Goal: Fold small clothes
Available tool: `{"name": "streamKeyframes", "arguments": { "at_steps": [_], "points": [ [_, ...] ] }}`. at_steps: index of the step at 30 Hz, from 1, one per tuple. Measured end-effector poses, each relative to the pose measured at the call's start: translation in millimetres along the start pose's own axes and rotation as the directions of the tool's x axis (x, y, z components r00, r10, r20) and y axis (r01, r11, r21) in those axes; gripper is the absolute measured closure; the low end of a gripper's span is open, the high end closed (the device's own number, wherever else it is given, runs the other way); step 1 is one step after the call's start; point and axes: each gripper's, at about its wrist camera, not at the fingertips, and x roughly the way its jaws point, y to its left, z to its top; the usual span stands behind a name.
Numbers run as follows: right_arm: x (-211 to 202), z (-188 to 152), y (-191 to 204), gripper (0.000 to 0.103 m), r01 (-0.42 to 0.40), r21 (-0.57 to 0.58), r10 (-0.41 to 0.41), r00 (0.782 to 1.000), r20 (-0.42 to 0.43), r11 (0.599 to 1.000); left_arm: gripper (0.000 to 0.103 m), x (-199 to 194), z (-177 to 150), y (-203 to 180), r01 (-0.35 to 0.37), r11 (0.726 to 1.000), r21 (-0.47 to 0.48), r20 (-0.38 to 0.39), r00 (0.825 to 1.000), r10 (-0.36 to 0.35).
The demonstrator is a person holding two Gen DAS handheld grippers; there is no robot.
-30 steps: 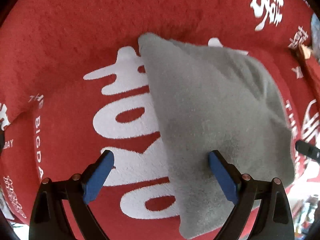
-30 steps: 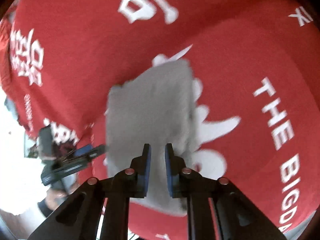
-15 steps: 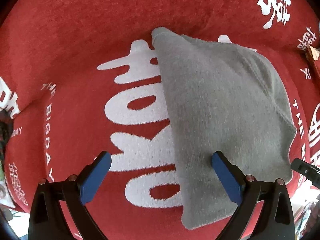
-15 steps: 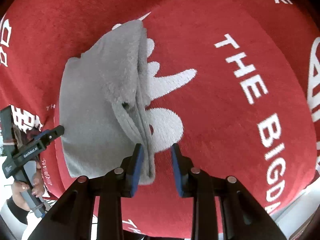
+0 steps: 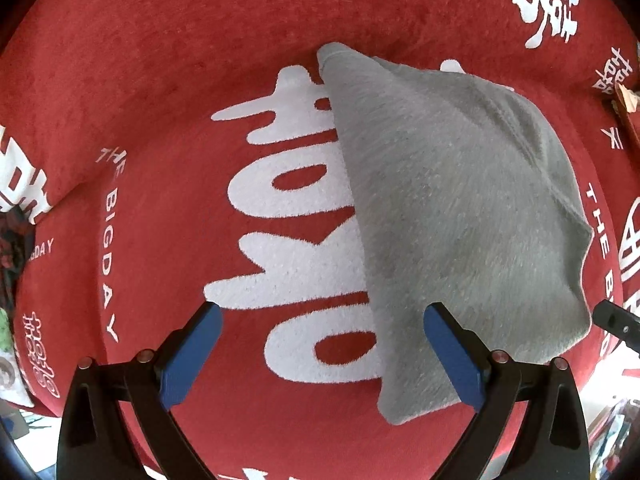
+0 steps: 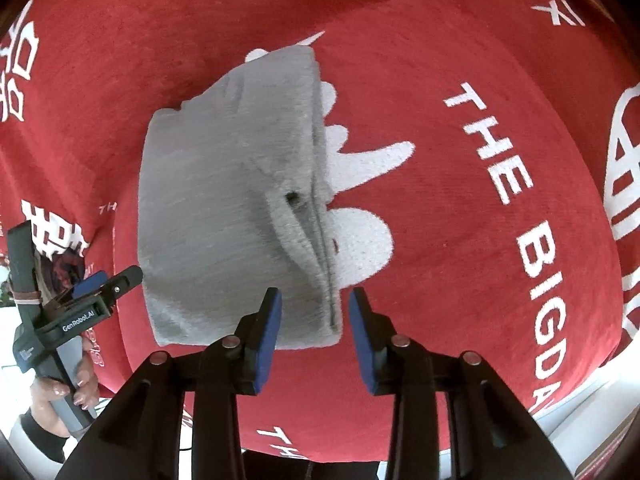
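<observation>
A small grey garment (image 5: 460, 220) lies folded on the red blanket (image 5: 160, 80), its layered folded edge (image 6: 320, 240) toward my right side. My left gripper (image 5: 320, 344) hangs straight above the blanket, open wide, with its right pad (image 5: 452, 356) over the garment's near edge and nothing gripped. My right gripper (image 6: 314, 332) has its jaws opening. The garment's near corner (image 6: 332, 324) sits in the gap, and neither pad presses on it. In the right wrist view the left gripper (image 6: 100, 292) shows beside the garment, held by a hand (image 6: 68, 392).
The red blanket with large white lettering (image 6: 500, 152) covers the whole surface and drops off at its near edge (image 6: 560, 408). Clutter shows past the blanket's left edge (image 5: 12, 240), and a brown object (image 5: 628, 100) sits at the far right.
My right gripper went from nearly shut to open and let go of the garment's edge, which now lies flat. The left gripper drifted slightly away and stayed open.
</observation>
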Motion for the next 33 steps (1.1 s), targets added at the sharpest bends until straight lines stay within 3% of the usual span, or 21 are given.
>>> {"name": "streamKeyframes", "arguments": {
  "at_steps": [9,11,15,20,23,29,33],
  "points": [
    [-7,-20,36,0.059,0.01,-0.023,-0.009,1.0,0.022,1.0,0.002,-14,-20,27,0.006,1.0,-0.017,0.01,1.0,-0.005],
    [-7,-26,43,0.053,0.021,-0.027,-0.021,1.0,0.021,0.999,0.002,-17,-24,33,0.012,1.0,-0.025,0.015,1.0,-0.012],
    [-6,-33,57,0.05,0.025,-0.043,-0.024,0.999,0.021,0.999,0.002,-24,-29,40,0.032,0.999,-0.022,0.043,0.999,-0.031],
    [-5,-48,67,0.032,0.03,-0.039,-0.028,0.999,0.031,0.999,0.002,-23,-37,39,0.054,0.998,0.022,0.03,0.998,-0.055],
    [-4,-55,70,0.031,0.04,-0.043,-0.038,0.999,0.027,0.998,0.002,-19,-40,37,0.054,0.998,0.046,0.018,0.998,-0.055],
    [-3,-48,63,0.031,0.068,-0.061,-0.067,0.998,0.014,0.996,0.002,-2,-37,43,0.06,0.998,-0.017,-0.026,0.998,-0.06],
    [-7,-27,51,0.031,0.074,-0.063,-0.073,0.997,0.01,0.995,0.002,2,-25,44,0.11,0.992,-0.064,-0.055,0.992,-0.113]
  ]
}}
